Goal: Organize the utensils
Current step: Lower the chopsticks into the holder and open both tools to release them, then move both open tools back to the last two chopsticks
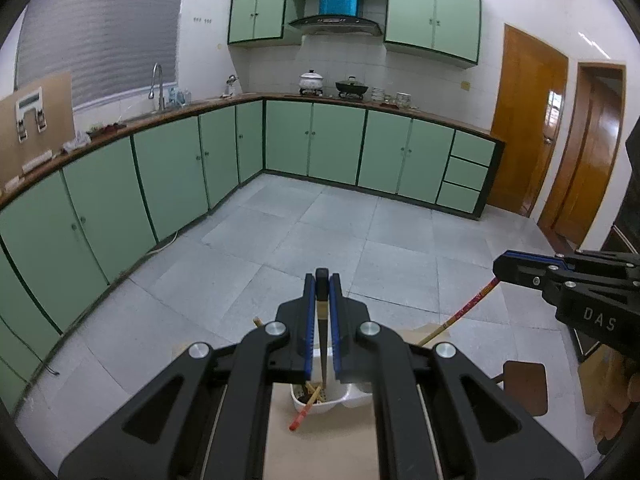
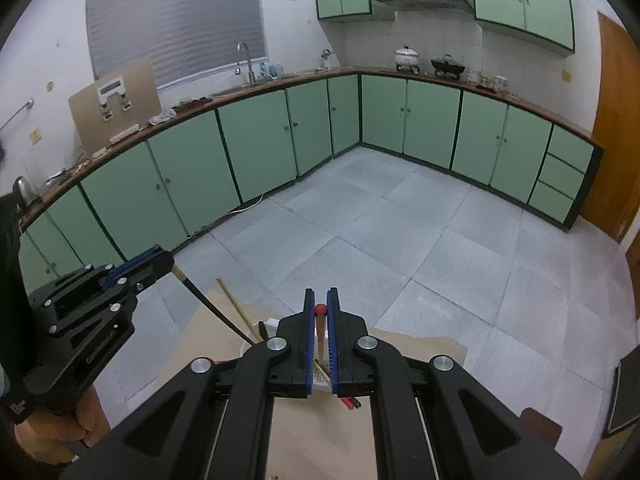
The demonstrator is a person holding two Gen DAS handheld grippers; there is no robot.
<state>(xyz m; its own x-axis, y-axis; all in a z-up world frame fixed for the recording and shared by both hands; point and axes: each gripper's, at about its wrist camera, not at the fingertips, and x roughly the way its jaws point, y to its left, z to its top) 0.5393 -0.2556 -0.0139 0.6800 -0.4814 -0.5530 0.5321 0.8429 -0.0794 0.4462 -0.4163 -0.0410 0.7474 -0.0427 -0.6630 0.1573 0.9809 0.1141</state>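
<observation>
We see the left tongs (image 1: pixel 322 280) pinching a dark chopstick (image 1: pixel 323 344) and the right tongs (image 2: pixel 321 300), marked "DAS", pinching a red chopstick (image 2: pixel 320 320) above the white holder (image 1: pixel 340 400).

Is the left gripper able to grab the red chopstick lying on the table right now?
Probably not yet. The left gripper is shut on a dark chopstick, so its jaws are full. The red chopstick lies by the white holder, uncovered, so reaching looks easy afterwards.

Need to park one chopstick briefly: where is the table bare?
Bare table lies on the near side of the white holder, past the loose red chopstick, and right of the holder. The holder itself is crowded with sticks.
</observation>
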